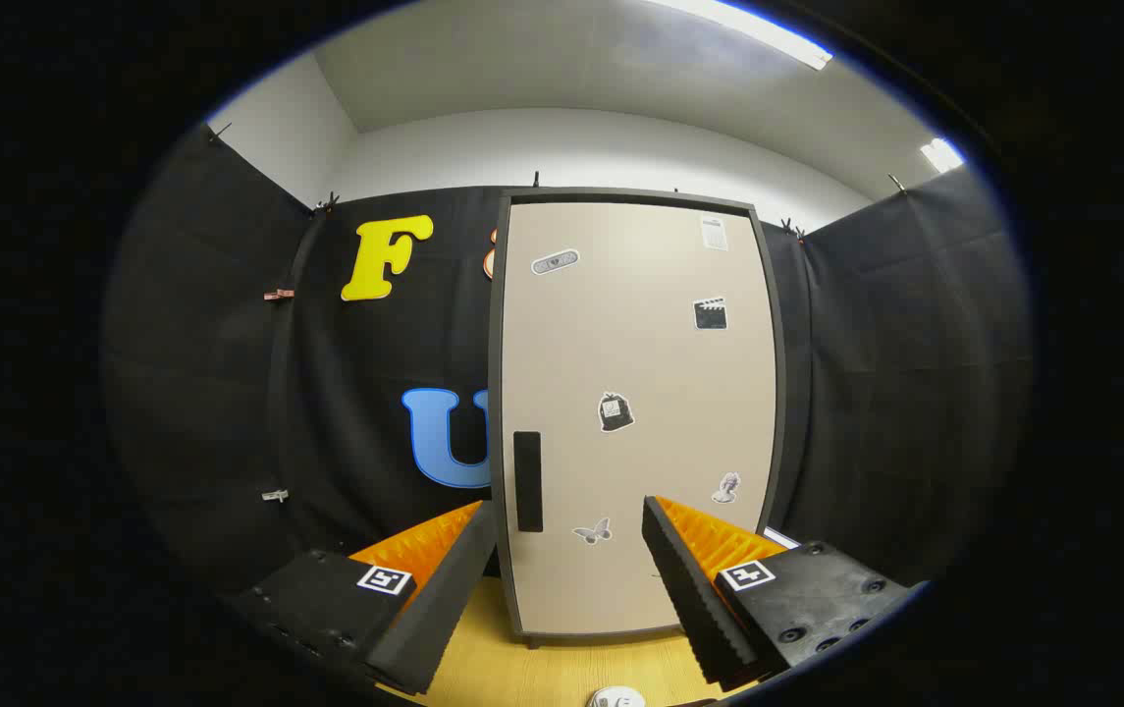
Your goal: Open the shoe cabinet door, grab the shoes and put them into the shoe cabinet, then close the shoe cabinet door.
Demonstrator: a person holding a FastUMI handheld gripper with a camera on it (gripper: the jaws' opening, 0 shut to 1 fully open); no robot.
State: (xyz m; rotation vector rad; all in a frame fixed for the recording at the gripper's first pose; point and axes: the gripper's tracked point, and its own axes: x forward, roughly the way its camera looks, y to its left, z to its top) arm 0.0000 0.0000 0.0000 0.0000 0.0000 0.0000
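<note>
Black cloth walls [208, 373] enclose the booth on the left, far and right sides. White room wall [581, 147] and ceiling rise above, with ceiling lights [748, 25]. The floor [542, 673] is pale wood.

Claw [569, 550] is sitting wide open, both fingers visible in the gripper view. Left finger [444, 599] is angling inward toward its tip, right finger [694, 589] is mirroring it, a broad gap standing between them. Nothing is sitting between the fingers, and neither pad is touching anything. Ribbed inner pad faces are showing on both fingers. Finger mounts are each carrying a square marker tag, left [385, 579] and right [747, 574]. Claw is pointing level and forward, fingertips hanging in the air.
</note>
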